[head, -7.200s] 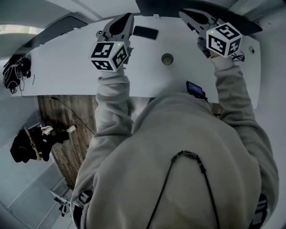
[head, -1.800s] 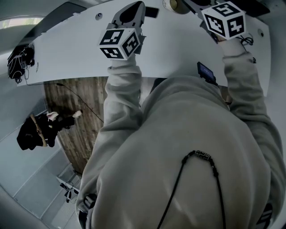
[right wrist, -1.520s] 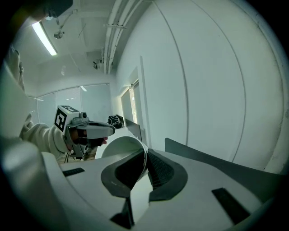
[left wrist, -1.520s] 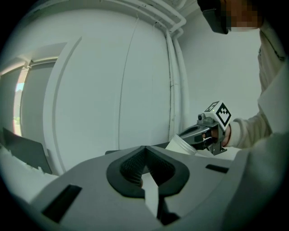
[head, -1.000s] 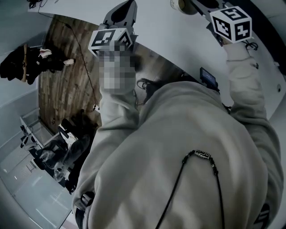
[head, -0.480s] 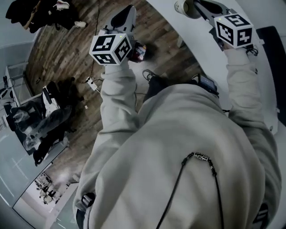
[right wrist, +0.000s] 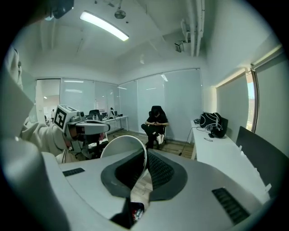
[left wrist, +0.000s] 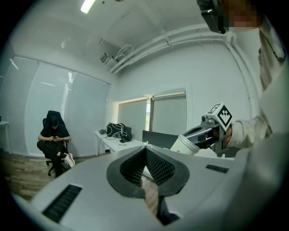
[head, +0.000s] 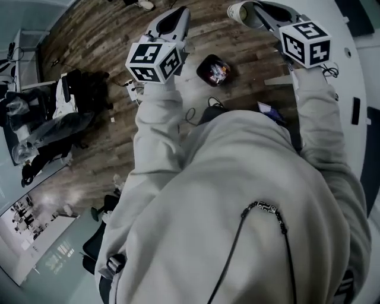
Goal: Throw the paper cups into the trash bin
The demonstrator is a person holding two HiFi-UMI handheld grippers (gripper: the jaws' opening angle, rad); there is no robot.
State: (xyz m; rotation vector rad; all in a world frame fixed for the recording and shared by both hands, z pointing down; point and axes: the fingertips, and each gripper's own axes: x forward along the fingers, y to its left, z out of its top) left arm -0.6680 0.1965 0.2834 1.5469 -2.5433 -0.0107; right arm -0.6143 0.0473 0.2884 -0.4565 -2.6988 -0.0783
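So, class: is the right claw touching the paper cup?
Touching. The right gripper view shows the right claw shut on the paper cup, its wall pinched between the pads.

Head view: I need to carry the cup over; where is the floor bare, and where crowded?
Bare wood floor lies between the trash bin and the white table. Office chairs and cables crowd the floor left of the bin.

No legible words or numbers; white cubes (head: pixel 153 61) on the left gripper (head: pixel 178 15) and right gripper (head: pixel 255 9) show only black square markers.
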